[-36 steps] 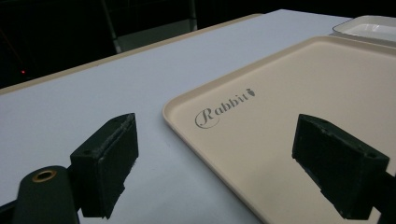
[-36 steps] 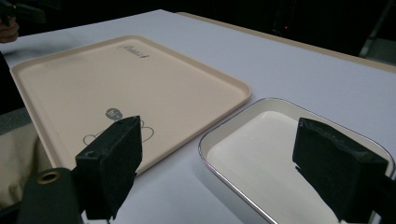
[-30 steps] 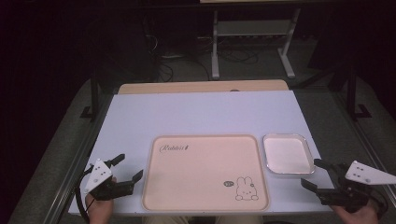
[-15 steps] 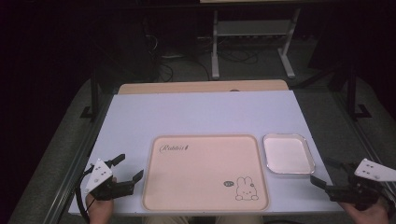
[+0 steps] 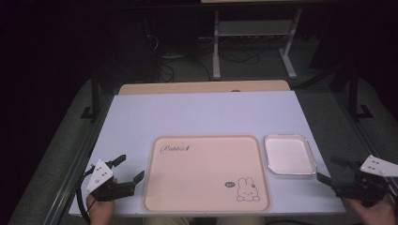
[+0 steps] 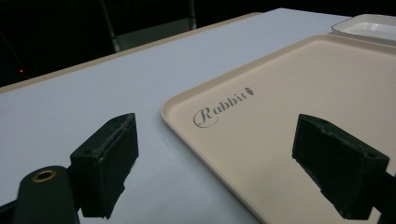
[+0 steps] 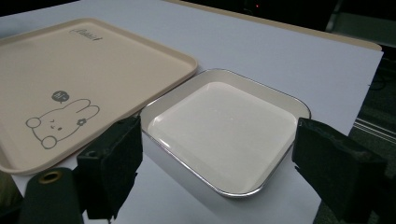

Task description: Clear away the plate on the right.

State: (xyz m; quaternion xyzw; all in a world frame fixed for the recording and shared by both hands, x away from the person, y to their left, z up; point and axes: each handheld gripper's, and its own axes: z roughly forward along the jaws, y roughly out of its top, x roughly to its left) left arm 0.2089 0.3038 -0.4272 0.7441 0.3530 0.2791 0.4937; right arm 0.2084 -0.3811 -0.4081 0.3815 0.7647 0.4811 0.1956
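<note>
A beige tray [image 5: 206, 171] with a rabbit drawing and the word "Rabbit" lies at the table's front middle, bare. It appears again in the left gripper view [image 6: 299, 93] and the right gripper view [image 7: 70, 79]. Right of it sits a small white square dish [image 5: 288, 154] with a metal rim, with nothing in it [image 7: 224, 133]. My left gripper [image 5: 129, 168] rests open at the front left, just off the tray's left edge [image 6: 215, 172]. My right gripper [image 5: 331, 171] hangs open past the table's front right corner, facing the dish [image 7: 215, 172].
The white table [image 5: 202, 115] has a wooden strip along its far edge. Behind it are a metal stand [image 5: 253, 42], cables on the floor and dark surroundings. A hand [image 5: 101, 211] holds each gripper at the near edge.
My right gripper has drawn back toward the front right, away from the dish. The left gripper has barely shifted.
</note>
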